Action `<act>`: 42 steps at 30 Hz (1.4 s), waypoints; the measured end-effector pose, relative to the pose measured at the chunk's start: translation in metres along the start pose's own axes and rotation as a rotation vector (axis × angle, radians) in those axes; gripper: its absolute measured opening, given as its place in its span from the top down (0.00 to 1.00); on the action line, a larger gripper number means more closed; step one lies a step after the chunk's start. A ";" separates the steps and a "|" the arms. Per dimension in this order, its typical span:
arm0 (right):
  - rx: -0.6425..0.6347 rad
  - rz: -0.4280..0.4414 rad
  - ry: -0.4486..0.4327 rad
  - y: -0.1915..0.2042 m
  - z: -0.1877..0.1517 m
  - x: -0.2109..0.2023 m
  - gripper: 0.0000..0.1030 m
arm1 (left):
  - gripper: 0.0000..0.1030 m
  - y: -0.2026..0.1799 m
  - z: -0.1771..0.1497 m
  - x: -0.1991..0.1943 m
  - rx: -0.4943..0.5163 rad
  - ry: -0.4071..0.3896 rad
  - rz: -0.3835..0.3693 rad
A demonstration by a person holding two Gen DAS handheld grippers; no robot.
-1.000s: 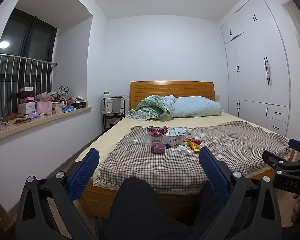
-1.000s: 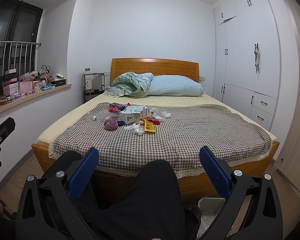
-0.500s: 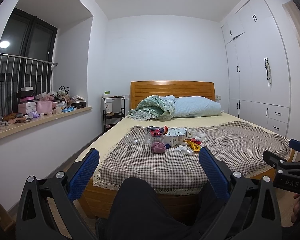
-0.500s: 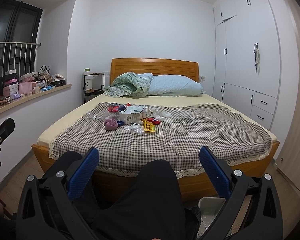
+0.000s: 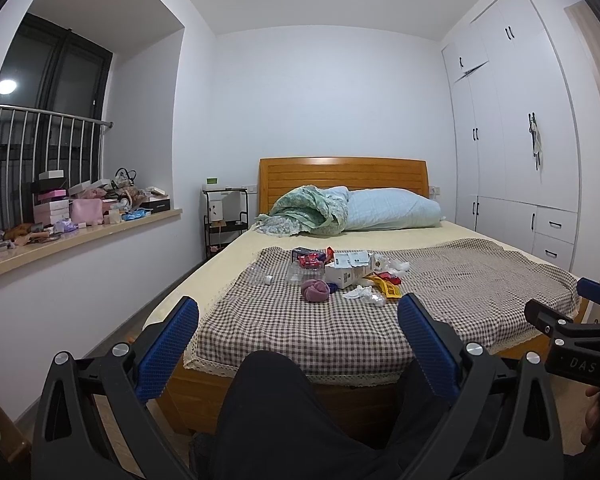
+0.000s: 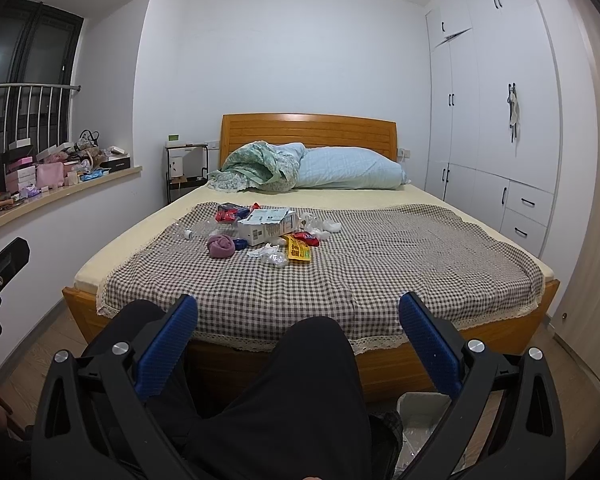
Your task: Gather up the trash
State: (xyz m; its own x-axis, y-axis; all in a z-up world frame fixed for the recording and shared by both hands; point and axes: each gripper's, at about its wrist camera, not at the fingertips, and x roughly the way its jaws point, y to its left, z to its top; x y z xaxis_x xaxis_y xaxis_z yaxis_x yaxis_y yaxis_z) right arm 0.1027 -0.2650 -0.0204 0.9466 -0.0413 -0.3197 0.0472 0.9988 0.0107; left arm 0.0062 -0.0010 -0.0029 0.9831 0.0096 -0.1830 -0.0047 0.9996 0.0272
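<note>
Several trash scraps (image 6: 268, 236) lie heaped mid-bed on checked blanket (image 6: 380, 264), heap running 9-to-3. From right gripper (image 6: 298, 338), 12 o'clock, slightly left; from left gripper (image 5: 298, 340), 12–1 o'clock. Both well short, neither clearly nearer. Fingers apart, empty. Bin (image 6: 420, 404) at 5 o'clock, floor.

- Bright, even ceiling light fills the room; shadows are soft.
- A round lamp reflection (image 5: 6, 87) glares in the dark window glass (image 5: 60, 92).
- Fisheye bends edges; corners vignette black.
</note>
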 end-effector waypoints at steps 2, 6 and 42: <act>-0.001 0.003 0.002 0.001 0.000 0.001 0.06 | 0.06 0.002 0.001 0.001 -0.002 0.005 -0.002; 0.004 -0.001 0.006 0.001 0.002 0.007 0.06 | 0.06 0.008 0.005 0.008 -0.036 0.005 -0.001; 0.077 -0.013 0.219 -0.033 0.051 0.286 0.06 | 0.06 0.020 0.030 0.313 -0.052 0.152 0.031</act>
State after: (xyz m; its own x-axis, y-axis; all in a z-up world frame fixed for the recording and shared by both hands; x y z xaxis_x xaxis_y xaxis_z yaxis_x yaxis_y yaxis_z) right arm 0.3883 -0.3111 -0.0638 0.8546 -0.0394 -0.5179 0.0912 0.9930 0.0751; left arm 0.3194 0.0211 -0.0304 0.9433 0.0404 -0.3294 -0.0480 0.9987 -0.0150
